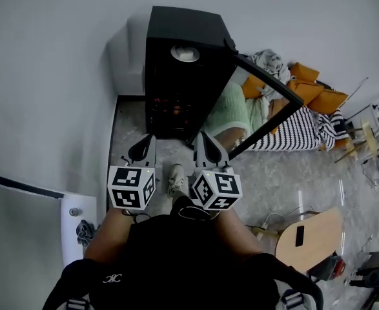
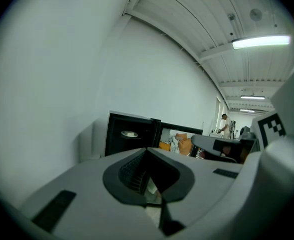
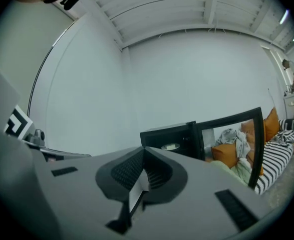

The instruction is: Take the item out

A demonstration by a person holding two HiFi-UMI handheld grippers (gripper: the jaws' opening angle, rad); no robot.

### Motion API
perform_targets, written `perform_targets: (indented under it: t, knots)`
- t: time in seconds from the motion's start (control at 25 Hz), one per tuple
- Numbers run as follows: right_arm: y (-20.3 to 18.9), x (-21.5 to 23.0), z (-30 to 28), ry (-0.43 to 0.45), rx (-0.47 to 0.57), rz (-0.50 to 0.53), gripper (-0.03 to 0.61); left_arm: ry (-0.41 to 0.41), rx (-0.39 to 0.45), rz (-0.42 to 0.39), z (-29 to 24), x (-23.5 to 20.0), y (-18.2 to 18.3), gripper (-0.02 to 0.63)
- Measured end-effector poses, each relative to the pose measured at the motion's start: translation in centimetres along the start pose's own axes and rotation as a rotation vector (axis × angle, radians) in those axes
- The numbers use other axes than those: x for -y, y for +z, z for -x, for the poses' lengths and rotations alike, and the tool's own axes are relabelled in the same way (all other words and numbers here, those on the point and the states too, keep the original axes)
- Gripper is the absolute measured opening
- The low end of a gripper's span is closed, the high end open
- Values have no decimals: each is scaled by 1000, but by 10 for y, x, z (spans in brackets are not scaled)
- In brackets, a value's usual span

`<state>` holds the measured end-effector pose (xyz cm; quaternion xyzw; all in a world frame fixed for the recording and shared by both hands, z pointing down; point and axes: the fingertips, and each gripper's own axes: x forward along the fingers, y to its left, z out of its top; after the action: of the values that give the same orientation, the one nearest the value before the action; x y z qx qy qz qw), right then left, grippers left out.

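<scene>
A big black box cabinet stands far ahead by the wall. Its glass door is swung open to the right. The left gripper and right gripper hang near it, both claws pressed together on nothing. A small white round dish sits high inside. Claws that go in closed could knock the dish over. The right one might bump the door.

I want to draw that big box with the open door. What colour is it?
The cabinet is black. The head view shows it best.

Small pale round dish, level, high up inside the open black cabinet.
</scene>
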<state>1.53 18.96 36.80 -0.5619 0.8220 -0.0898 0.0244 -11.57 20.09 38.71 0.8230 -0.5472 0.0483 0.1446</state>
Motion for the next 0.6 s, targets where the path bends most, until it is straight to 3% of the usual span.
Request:
perform_targets:
  t: [0.28, 0.6]
  knots:
    - [12, 23, -55, 10, 12, -73, 8, 30, 0, -22, -38, -22, 14, 8]
    - [13, 60, -118, -17, 2, -75, 8, 40, -19, -17, -106, -44, 26, 8]
